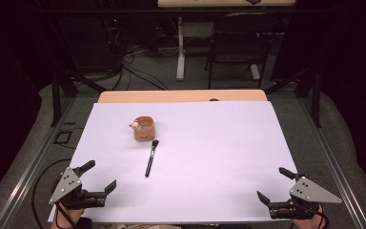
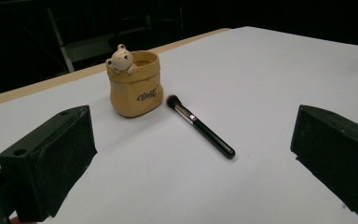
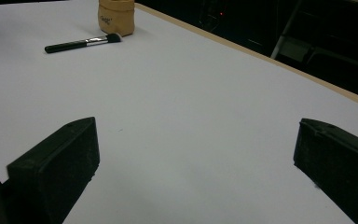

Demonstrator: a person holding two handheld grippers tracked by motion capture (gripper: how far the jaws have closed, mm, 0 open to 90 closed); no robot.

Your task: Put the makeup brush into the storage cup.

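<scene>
While both grippers gape empty, brush (image 1: 151, 158) lies flat, bristles toward pot (image 1: 144, 130) (handle nearward).

the only writing i can find is on the small tan sack-shaped ceramic pot with a little bear figure on its rim (image 2: 134, 84). in my left gripper view it stands ahead of my jaws, nearer the left one, and a dark cursive word slants across its front; it looks like "best" or something close, but the letters are too small and curly for me to be sure. in my right gripper view the same pot (image 3: 116, 17) sits far ahead, beyond my left jaw, with the dark script on its side too blurred to read. from the high view the mark on the pot (image 1: 144, 129) is a mere smudge.
</scene>
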